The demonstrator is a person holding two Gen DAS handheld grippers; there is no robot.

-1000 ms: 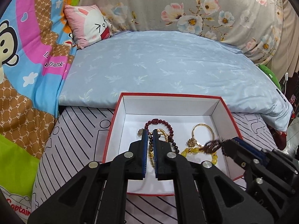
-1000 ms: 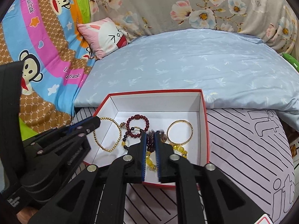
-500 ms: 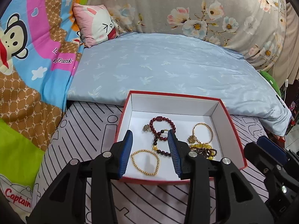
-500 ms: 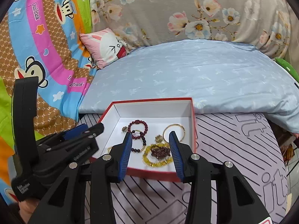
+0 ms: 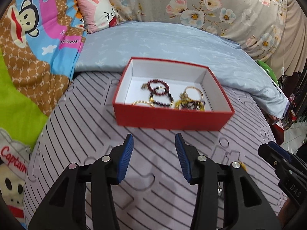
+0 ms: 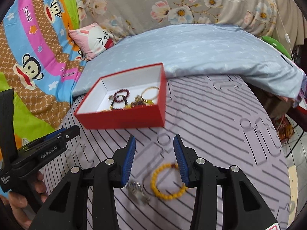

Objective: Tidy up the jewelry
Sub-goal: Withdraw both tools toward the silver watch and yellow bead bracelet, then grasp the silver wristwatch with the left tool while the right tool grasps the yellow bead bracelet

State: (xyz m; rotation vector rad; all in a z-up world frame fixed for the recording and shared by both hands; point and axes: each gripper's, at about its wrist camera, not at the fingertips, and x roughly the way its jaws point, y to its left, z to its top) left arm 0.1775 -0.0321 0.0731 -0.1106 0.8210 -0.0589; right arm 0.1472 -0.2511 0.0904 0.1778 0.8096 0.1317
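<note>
A red box (image 5: pixel 172 117) with a white inside stands on the striped mat; it also shows in the right wrist view (image 6: pixel 122 117). It holds a dark red bead bracelet (image 5: pixel 159 92), a gold bangle (image 5: pixel 193 93), a gold bead chain and other pieces. My left gripper (image 5: pixel 154 157) is open and empty, short of the box's near wall. My right gripper (image 6: pixel 154 158) is open and empty above a yellow bead bracelet (image 6: pixel 167 182) and a silver piece (image 6: pixel 137 190) that lie on the mat.
The grey striped mat (image 5: pixel 86 130) lies in front of a light blue quilt (image 5: pixel 163 40). A pink rabbit pillow (image 5: pixel 97 17) and a cartoon monkey blanket (image 5: pixel 28 44) are at the left. The right gripper shows at the left wrist view's right edge (image 5: pixel 282 164).
Both grippers were shut on bracelets over the box, then opened and left them in it. Both have since pulled back toward the near side of the mat.
</note>
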